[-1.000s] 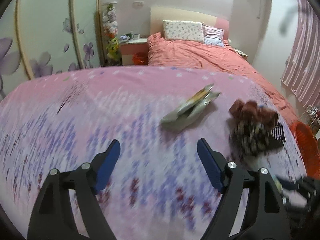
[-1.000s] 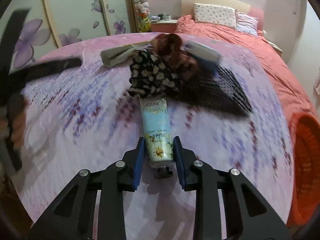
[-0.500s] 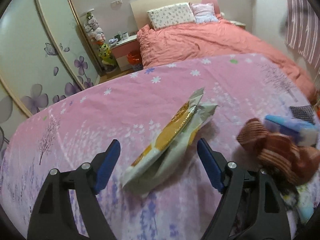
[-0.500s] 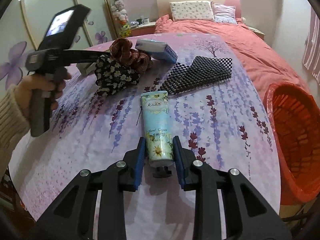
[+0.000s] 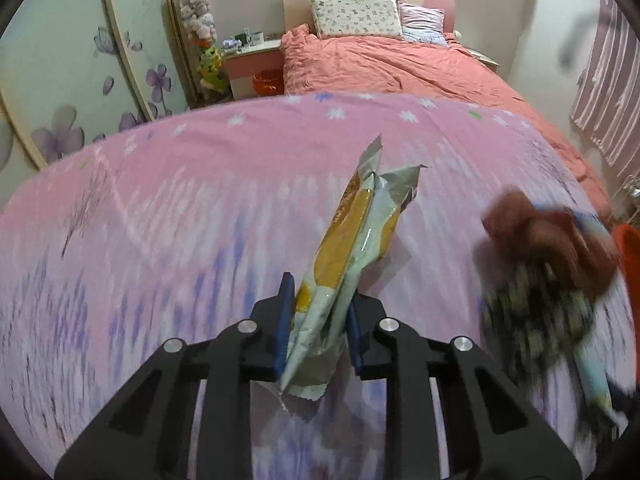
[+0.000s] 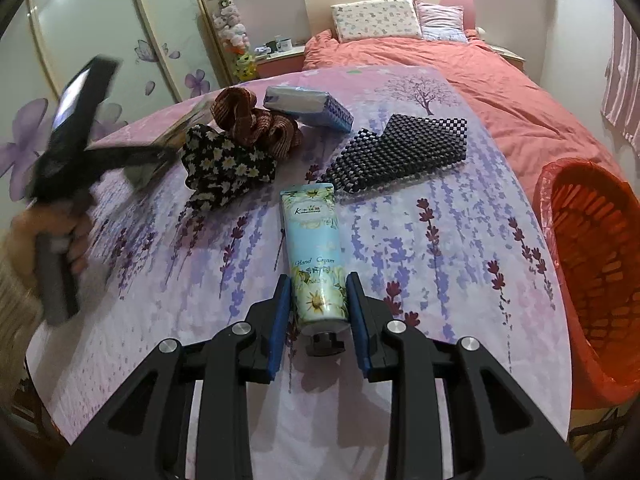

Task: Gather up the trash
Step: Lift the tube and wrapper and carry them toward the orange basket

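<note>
In the left wrist view, the left gripper [image 5: 318, 320] is closing its blue pads [image 5: 285, 320] on the near end of a wrapper [image 5: 348, 256], and the foil is already sitting squeezed between them. The wrapper is running lengthwise away from the gripper, its torn far end pointing up and slightly right toward the bed [image 5: 400, 64]. It is crumpled, yellow on one face and silver on the other, above the pink cloth [image 5: 160, 208]. To its right, blurred, a brown scrunchie [image 5: 548, 236] is lying against a dark floral one [image 5: 536, 320].

In the right wrist view, at far left a hand [image 6: 60, 236] is holding the left gripper's handle. The floral scrunchie [image 6: 228, 168] and brown scrunchie [image 6: 256, 120] are touching, with a blue packet [image 6: 308, 108] just behind them. A checkered mat [image 6: 404, 152] is lying further right. The right gripper [image 6: 318, 310] is pinching the cap end of a tube [image 6: 316, 248], which is lying on the cloth [image 6: 440, 240] with its long axis straight away from the gripper, cap nearest the camera and flat crimped end pointing toward the mat. At far right, an orange basket [image 6: 592, 264] is standing beside the cloth's edge.
</note>
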Available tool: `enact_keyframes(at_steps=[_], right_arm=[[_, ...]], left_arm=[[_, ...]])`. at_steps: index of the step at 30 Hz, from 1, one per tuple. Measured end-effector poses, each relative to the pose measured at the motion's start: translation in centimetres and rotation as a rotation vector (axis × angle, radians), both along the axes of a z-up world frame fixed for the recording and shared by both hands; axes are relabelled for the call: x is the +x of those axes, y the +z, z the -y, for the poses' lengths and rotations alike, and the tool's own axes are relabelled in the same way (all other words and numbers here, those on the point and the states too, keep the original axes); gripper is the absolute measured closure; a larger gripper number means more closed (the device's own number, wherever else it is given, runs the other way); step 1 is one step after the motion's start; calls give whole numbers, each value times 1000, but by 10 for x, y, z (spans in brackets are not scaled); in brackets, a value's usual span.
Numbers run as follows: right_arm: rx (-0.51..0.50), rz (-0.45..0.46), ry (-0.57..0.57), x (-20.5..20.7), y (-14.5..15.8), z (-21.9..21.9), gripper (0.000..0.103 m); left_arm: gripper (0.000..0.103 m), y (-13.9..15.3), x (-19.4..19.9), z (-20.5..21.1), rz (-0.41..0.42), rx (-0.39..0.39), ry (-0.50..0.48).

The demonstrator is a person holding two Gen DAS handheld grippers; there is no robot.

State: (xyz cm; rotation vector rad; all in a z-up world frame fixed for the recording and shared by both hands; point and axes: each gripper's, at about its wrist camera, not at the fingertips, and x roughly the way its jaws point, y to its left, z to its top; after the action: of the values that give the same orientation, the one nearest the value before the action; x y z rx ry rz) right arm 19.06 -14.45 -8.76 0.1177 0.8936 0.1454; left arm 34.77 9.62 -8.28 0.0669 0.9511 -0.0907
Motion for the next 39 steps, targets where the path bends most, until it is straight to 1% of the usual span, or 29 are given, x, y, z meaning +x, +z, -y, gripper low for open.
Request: enact_keyframes(at_steps=[2, 3, 5, 6, 8, 11, 15, 18, 21, 22, 24, 26, 28, 29, 30, 32, 35, 39], right_arm=[[-4, 1, -3, 2, 0, -2, 74], [-9, 3, -5, 3, -1, -4, 74], [-16, 9, -8, 5, -2, -6, 73], [-20, 14, -10, 5, -3, -6, 73], [-25, 15, -9, 4, -3, -6, 72], [-10, 14, -10, 4, -3, -5, 72], [12, 15, -10, -1, -4, -3, 72], [2, 15, -9, 0, -4, -2, 72], [12, 15, -9, -1, -4, -1, 72], [20, 16, -11, -1, -3, 0, 72], [31, 17, -16, -2, -3, 1, 72], [26, 17, -20, -1, -2, 0, 72], [19, 18, -21, 1, -2, -2, 72], [17, 18, -22, 1, -2, -2, 72], [12, 18, -21, 2, -2, -4, 73], [2, 18, -23, 2, -1, -4, 75], [16, 22, -9, -1, 1, -6, 75], [33, 63, 1, -12, 12, -10, 75]], left_arm=[[75, 1, -24, -6, -9, -31, -9], [72, 2, -34, -8, -5, -33, -13], [70, 1, -46, -9, 4, -27, -16], [68, -1, -48, -9, 1, -28, -13], [68, -5, -47, -13, -4, -27, 1], [68, -6, -48, -16, 13, -22, 15], [67, -8, -53, -14, 44, -7, 6], [67, -8, -54, -20, 44, -49, 14], [66, -7, -56, -23, 44, -68, 18], [66, -7, -56, -23, 44, -68, 17], [57, -6, -54, -20, 43, -58, 9], [55, -6, -53, -17, 42, -48, 10], [55, -6, -52, -17, 42, -48, 17], [58, -6, -52, -17, 43, -49, 19], [70, -6, -52, -17, 45, -45, 25], [77, -4, -49, -18, 46, -52, 24], [80, -3, -51, -24, 46, -68, 25], [81, 3, -60, -30, 60, -80, 27]])
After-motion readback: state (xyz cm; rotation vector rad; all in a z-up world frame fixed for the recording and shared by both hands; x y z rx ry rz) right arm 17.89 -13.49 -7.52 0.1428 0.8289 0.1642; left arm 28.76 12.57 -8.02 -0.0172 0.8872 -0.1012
